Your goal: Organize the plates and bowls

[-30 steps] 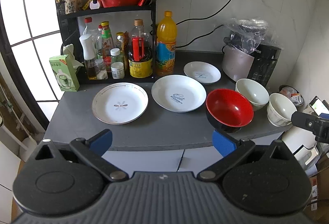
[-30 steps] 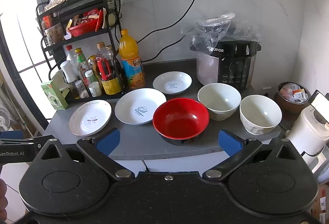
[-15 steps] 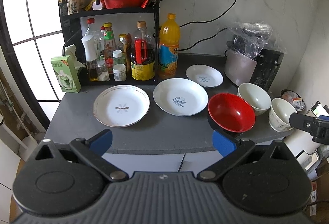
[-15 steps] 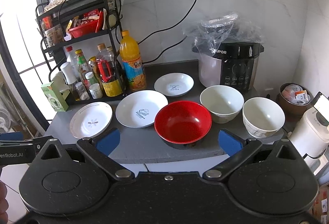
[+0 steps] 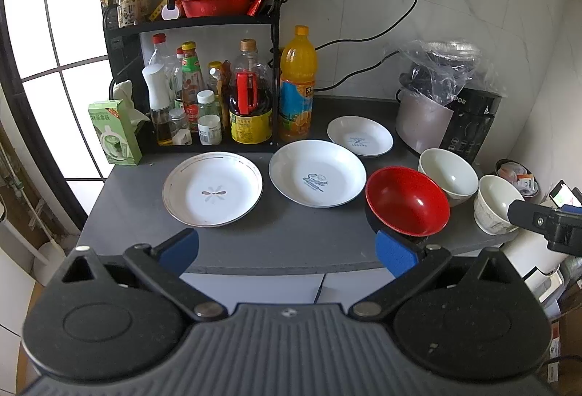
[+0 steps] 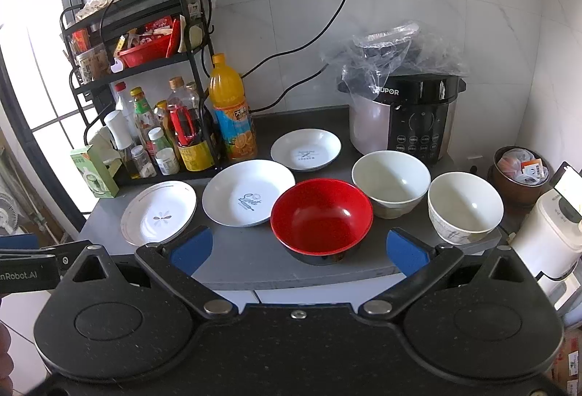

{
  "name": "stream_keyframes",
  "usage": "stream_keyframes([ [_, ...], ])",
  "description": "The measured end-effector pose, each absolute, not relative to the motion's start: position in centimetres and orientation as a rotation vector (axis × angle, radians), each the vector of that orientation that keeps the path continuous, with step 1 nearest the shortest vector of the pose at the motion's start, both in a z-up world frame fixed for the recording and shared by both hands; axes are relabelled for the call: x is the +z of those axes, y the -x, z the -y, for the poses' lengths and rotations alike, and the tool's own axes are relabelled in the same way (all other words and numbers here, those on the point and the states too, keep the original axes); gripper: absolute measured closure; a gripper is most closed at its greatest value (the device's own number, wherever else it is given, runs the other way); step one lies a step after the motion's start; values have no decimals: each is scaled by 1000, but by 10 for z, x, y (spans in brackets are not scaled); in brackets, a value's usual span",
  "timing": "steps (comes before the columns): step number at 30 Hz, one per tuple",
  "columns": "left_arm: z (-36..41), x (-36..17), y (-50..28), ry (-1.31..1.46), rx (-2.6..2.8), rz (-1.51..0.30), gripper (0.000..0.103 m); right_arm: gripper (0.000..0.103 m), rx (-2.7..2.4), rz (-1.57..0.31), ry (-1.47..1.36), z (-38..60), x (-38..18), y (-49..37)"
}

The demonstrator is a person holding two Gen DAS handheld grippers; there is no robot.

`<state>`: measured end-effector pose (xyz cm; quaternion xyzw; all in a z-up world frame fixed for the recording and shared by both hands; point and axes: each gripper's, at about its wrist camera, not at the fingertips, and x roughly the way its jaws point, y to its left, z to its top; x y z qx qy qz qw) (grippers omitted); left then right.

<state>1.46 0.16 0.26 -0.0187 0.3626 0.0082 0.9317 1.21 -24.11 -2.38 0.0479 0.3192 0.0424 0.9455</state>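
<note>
On a grey countertop (image 5: 291, 243), from left to right: 3 white plates (image 5: 212, 188), then a red bowl (image 6: 322, 216) and 2 white bowls (image 6: 391, 183). The left gripper (image 5: 287, 247) and right gripper (image 6: 298, 247) hover before the counter edge, jaws spread wide, holding nothing.

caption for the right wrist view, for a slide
Open right gripper facing three plates and three bowls, red bowl nearest, on a grey counter.
</note>
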Motion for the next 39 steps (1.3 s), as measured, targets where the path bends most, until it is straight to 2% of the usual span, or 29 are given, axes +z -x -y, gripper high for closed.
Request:
stream_keyframes([
  [39,-23,7,-23,73,29,-725,0,0,51,-658,-115,225,-23,-21],
])
